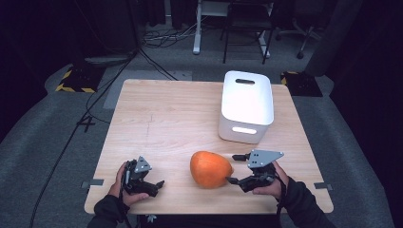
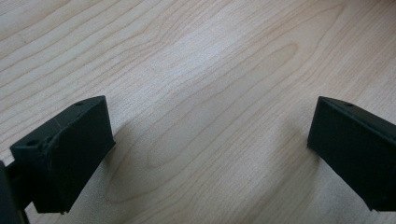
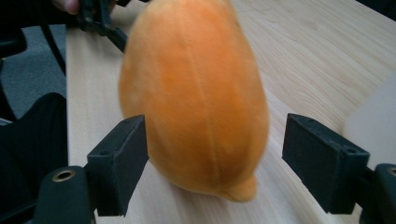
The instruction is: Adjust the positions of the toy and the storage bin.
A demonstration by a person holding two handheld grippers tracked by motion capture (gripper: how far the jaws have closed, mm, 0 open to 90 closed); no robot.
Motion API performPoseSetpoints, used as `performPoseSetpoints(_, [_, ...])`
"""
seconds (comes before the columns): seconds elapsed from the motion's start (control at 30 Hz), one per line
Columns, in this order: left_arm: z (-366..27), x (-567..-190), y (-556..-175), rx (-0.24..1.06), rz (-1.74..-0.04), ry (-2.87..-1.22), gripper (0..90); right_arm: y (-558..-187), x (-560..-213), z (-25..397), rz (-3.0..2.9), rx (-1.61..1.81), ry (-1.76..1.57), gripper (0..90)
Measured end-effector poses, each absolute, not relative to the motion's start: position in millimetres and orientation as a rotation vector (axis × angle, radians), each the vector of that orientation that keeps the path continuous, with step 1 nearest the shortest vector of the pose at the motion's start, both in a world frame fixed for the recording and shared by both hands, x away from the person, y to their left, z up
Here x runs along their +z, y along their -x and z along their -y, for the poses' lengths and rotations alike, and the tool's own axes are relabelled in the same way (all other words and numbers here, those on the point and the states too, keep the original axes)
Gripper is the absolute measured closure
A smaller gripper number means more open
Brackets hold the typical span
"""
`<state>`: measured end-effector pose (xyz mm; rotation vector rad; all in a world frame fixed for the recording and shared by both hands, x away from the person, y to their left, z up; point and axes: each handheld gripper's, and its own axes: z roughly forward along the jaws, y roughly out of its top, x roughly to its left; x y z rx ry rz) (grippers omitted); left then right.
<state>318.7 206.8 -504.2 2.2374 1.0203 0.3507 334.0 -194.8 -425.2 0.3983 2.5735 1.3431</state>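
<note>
The person's left hand [image 1: 124, 187], at seven o'clock in the high view, holds the left black two-jaw claw [image 1: 151, 185], jaws spread wide and pointing toward three o'clock. The right hand [image 1: 273, 186], at five o'clock, holds the right black two-jaw claw [image 1: 236, 168] with its grey three-cornered plate, jaws wide apart and pointing toward nine o'clock.
</note>
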Motion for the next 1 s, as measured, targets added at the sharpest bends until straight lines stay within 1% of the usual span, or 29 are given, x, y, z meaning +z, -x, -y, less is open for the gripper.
performPoseSetpoints(0.27, [-207,-504,-319,0.350,-1.020,-2.238,0.3,-331,-424,174,-2.578,1.315,-0.343,21.8])
performPoseSetpoints(0.47, [-207,-504,-319,0.351,-1.020,-2.238,0.3,-337,-424,164,-2.561,1.309,-0.350,19.2])
performPoseSetpoints(0.53, [-207,-504,-319,0.353,-1.020,-2.238,0.3,-340,-426,161,-2.560,1.289,-0.362,15.3])
performPoseSetpoints(0.67, [-207,-504,-319,0.354,-1.020,-2.238,0.4,-349,-435,159,-2.616,1.296,-0.374,15.2])
performPoseSetpoints(0.7, [-207,-504,-319,0.349,-1.020,-2.237,0.3,-349,-436,159,-2.611,1.305,-0.384,16.9])
performPoseSetpoints(0.77, [-207,-504,-319,0.349,-1.020,-2.238,0.4,-352,-438,162,-2.613,1.334,-0.392,25.2])
performPoseSetpoints(0.83, [-207,-504,-319,0.352,-1.020,-2.237,0.3,-354,-440,165,-2.620,1.353,-0.409,36.3])
performPoseSetpoints(0.87, [-207,-504,-319,0.354,-1.020,-2.239,0.3,-355,-440,167,-2.622,1.354,-0.409,40.2])
performPoseSetpoints(0.93, [-207,-504,-319,0.350,-1.020,-2.237,0.3,-356,-442,171,-2.615,1.360,-0.413,46.6])
performPoseSetpoints(1.0, [-207,-504,-319,0.350,-1.021,-2.237,0.3,-357,-443,176,-2.606,1.378,-0.426,50.9])
